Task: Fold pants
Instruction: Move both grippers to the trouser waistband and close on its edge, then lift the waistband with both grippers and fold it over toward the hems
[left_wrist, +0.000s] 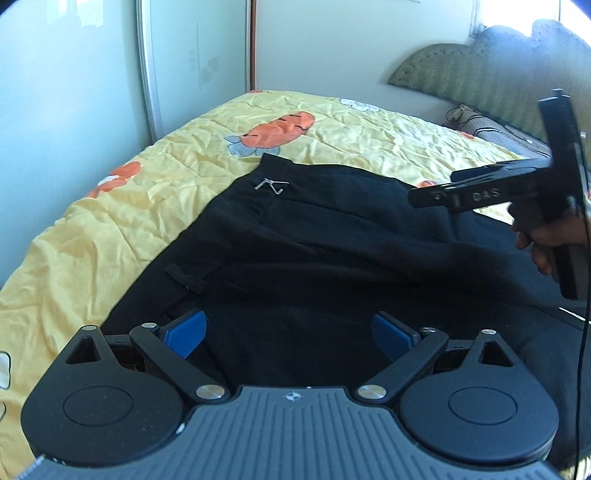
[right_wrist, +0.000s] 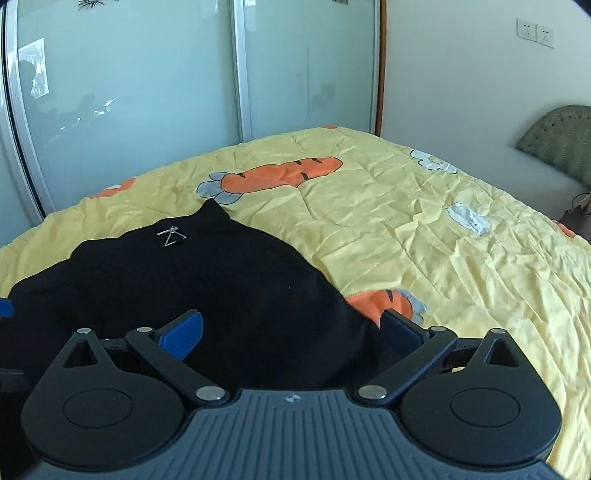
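1. The black pants (left_wrist: 295, 240) lie on a bed, on top of a yellow bedspread (left_wrist: 110, 229) with orange carrot pictures on it.
2. A small silver metal clip (left_wrist: 271, 184) sits on the pants near their far edge. The right wrist view shows it there too.
3. The left tongs (left_wrist: 288, 334) are spread wide, gripping nothing. Their blue pads (left_wrist: 186, 332) hang just above the near part of the black cloth.
4. The right tongs (right_wrist: 291, 332) are also spread wide, with nothing between them. They are low over the near right edge of the pants.
5. One carrot picture (right_wrist: 388, 301) peeks out just beside the edge of the pants, close to the right pad.
6. In the left wrist view, the right tool shows as a black bar at the right side, held by a hand (left_wrist: 546, 240) on its grip. It is above the right part of the pants.
7. Behind the bed stand pale sliding doors (right_wrist: 147, 110). A green padded headboard (left_wrist: 480, 74) stands at the far right.
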